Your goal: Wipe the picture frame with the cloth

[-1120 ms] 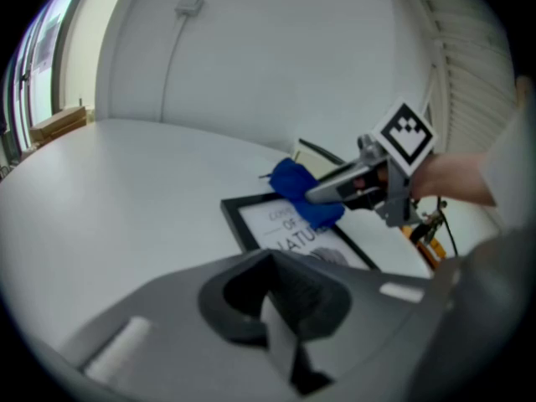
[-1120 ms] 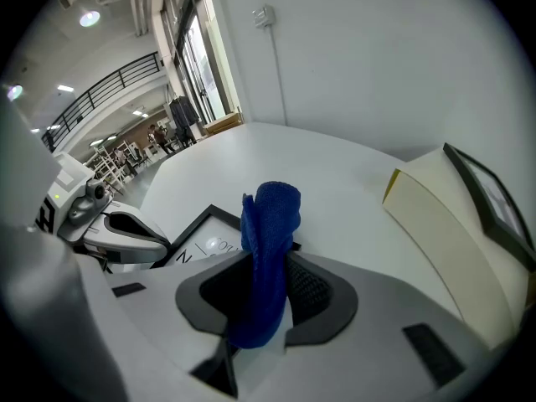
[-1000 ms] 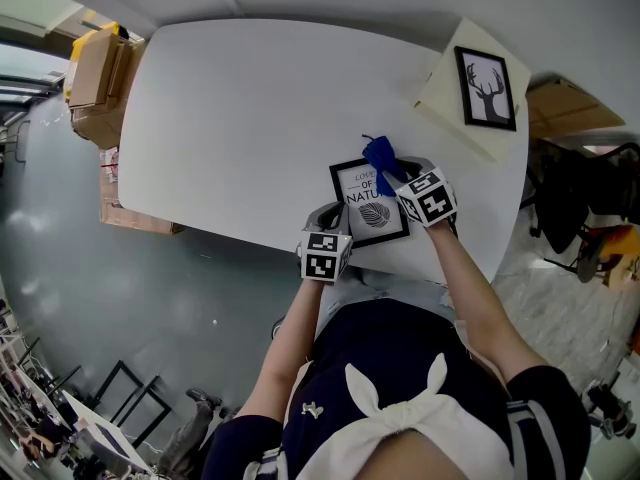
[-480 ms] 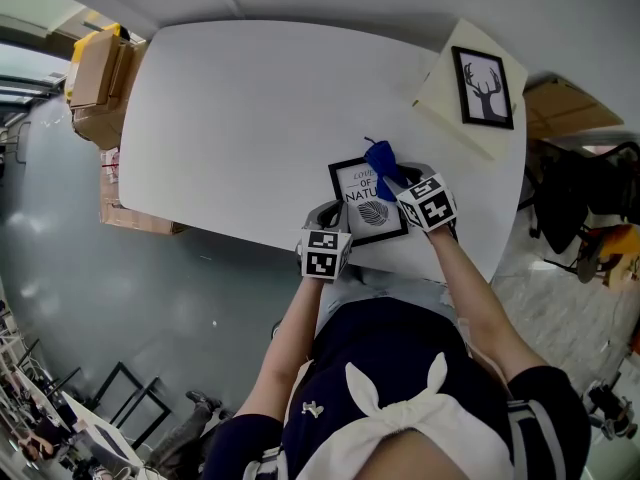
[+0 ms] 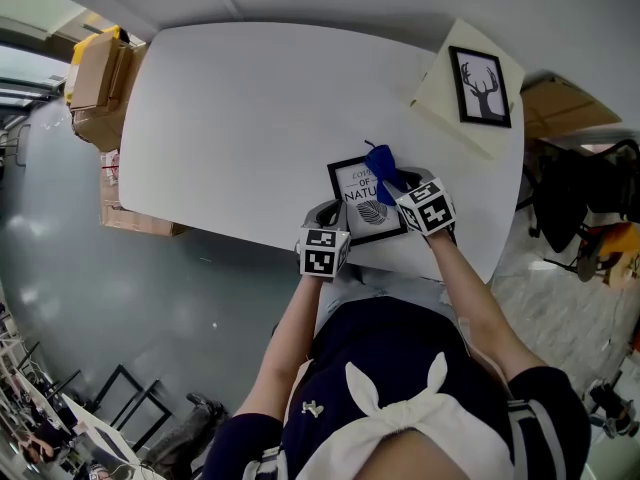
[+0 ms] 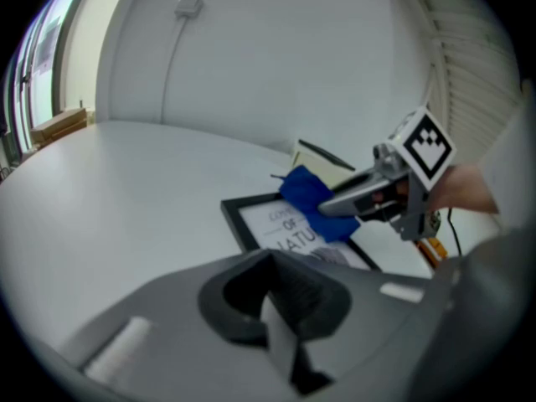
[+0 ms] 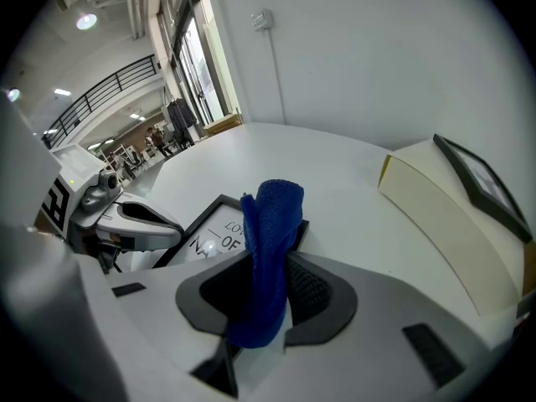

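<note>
Seen from above, a person stands at the near edge of a white oval bench (image 5: 230,118) with a gripper in each hand. A black picture frame (image 5: 362,200) lies flat on the bench close to that edge. It holds a white print with lettering and a leaf drawing.

The right gripper (image 7: 268,300) has its fingers clamped on a blue cloth (image 7: 270,249). The cloth stands up between them in a folded bunch. In the head view, the cloth sits over the far right corner of the frame. Whether it presses on the glass cannot be told.

The left gripper (image 6: 276,304) is at the frame's near left corner. Its fingers are together, with nothing seen between them. From the right gripper view, its closed tips point in over the left side of the frame.

At the far right of the bench, well apart from the frame, a cream box (image 5: 440,96) carries a second black-framed picture of deer antlers (image 5: 479,86). Cardboard boxes (image 5: 95,73) stand on the floor beyond the bench's left end.
</note>
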`<state>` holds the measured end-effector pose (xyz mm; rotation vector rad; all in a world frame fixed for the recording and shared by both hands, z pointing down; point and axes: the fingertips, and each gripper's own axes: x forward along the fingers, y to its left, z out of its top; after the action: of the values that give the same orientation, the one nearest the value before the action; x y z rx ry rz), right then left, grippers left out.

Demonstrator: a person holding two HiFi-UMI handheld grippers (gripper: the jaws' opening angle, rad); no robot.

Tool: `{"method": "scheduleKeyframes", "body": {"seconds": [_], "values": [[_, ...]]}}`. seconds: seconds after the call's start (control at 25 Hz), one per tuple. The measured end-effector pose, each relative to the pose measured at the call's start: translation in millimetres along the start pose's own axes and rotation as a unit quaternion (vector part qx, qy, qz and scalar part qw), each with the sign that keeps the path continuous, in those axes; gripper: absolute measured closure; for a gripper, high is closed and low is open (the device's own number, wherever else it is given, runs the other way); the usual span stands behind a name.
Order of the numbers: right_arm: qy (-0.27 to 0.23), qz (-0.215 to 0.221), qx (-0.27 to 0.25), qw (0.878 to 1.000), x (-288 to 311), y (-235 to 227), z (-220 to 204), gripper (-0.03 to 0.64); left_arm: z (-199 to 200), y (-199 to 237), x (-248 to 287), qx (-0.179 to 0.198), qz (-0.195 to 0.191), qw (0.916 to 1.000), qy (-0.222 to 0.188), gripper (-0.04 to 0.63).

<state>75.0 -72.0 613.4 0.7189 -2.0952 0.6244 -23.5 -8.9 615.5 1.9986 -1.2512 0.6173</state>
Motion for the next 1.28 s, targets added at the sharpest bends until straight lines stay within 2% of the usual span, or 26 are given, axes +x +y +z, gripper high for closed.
{"method": "scheduleKeyframes", "body": {"seconds": [0.52,0.88,1.28], "values": [[-0.002,-0.004,-0.003,1.000,4.7,5.9,-1.6,0.511,-2.4,0.1,1.1,0.005,-0.005,1.0000,0.003,0.595],[-0.006,-0.033,-0.012,0.999,6.1,12.0,-0.1,0.512,0.5,-2.8,-0.6,0.003,-0.016,0.9998,0.006,0.595],[0.003,-0.018,-0.019,1.000,11.3,20.7,2.8,0.512,1.5,-1.9,-1.1,0.003,-0.016,0.9998,0.005,0.595]]}}
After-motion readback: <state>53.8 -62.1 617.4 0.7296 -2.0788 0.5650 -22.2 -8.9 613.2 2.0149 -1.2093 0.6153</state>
